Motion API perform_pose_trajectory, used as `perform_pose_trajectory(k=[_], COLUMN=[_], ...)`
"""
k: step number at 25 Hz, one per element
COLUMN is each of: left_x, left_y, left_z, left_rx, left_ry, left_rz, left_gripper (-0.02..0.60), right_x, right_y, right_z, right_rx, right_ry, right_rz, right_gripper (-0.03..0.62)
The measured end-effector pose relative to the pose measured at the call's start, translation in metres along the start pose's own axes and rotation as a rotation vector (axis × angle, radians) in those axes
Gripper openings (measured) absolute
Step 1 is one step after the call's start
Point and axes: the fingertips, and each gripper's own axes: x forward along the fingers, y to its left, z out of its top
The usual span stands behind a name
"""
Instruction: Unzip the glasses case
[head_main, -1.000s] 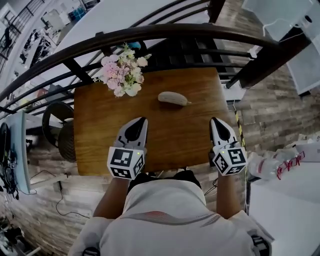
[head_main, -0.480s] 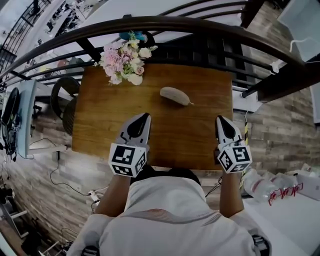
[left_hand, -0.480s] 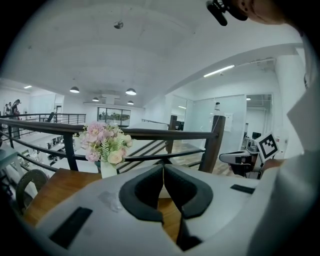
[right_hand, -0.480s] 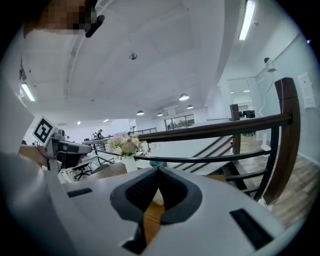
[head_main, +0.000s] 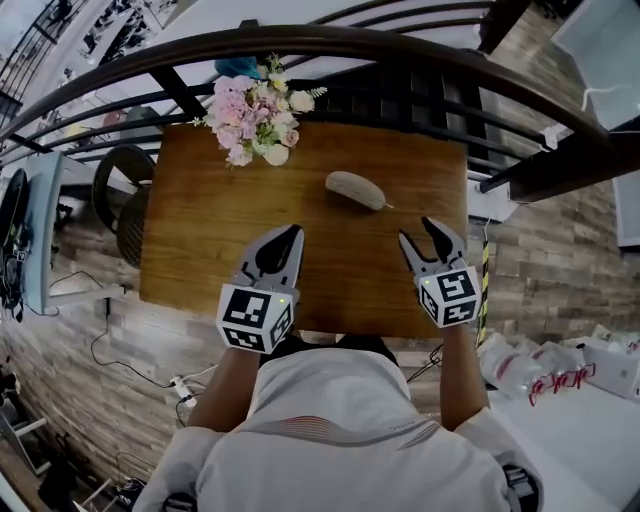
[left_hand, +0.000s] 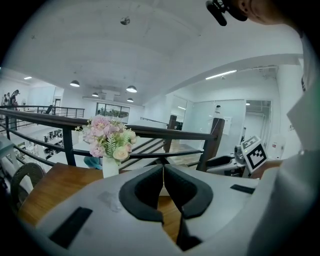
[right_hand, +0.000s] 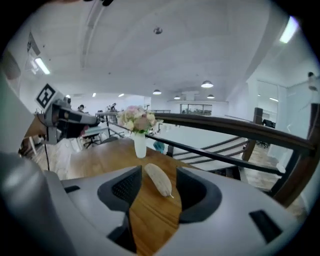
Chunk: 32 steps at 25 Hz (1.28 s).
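A beige oval glasses case (head_main: 355, 190) lies zipped on the wooden table (head_main: 200, 240), right of centre towards the far edge. My right gripper (head_main: 417, 231) hovers over the table just short of it and to its right. Its jaws have just been opening and stand apart with nothing between them. In the right gripper view the case (right_hand: 158, 181) shows through the gap of the right gripper (right_hand: 158, 171), further along the table. My left gripper (head_main: 293, 232) is shut and empty over the table's near middle, well left of the case. The left gripper (left_hand: 163, 168) shows its pads touching.
A white vase of pink flowers (head_main: 252, 120) stands at the table's far left; it also shows as the vase (left_hand: 106, 145) and the vase (right_hand: 138, 131). A dark curved railing (head_main: 400, 55) runs behind the table. A round chair (head_main: 115, 225) sits left of it.
My right gripper's jaws have opened, and the gripper has dropped and swung in towards the case. The left gripper has shifted only slightly and stays shut.
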Motion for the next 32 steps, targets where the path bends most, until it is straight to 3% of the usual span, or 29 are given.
perform_pose_trajectory(k=[3,10,21,24,32], left_x=[-0.001,-0.007,-0.001,0.000,-0.002], left_y=[0.008,0.024,0.037,0.038,0.040], left_z=[-0.006,-0.023,-0.036,-0.038,-0.030], left_rx=[-0.014,-0.044,-0.053,-0.049,-0.042], left_ry=[0.013,0.054,0.092,0.103,0.082], left_rz=[0.009,0.048,0.076,0.075,0.068], left_gripper=[0.018,0.018,0.018,0.018,0.018], right_x=[0.036,0.119,0.197,0.202,0.185], right_y=[0.007,0.000,-0.003,-0.006,-0.001], right_z=[-0.018,-0.068,-0.117,-0.118,-0.094], right_rx=[-0.106,-0.276,-0.413,-0.401,-0.290], right_ry=[0.103,0.258,0.401,0.396,0.313], right_rz=[0.042,0.091,0.133,0.105,0.084], right_gripper=[0.328,0.385,0.379,0.311,0.288])
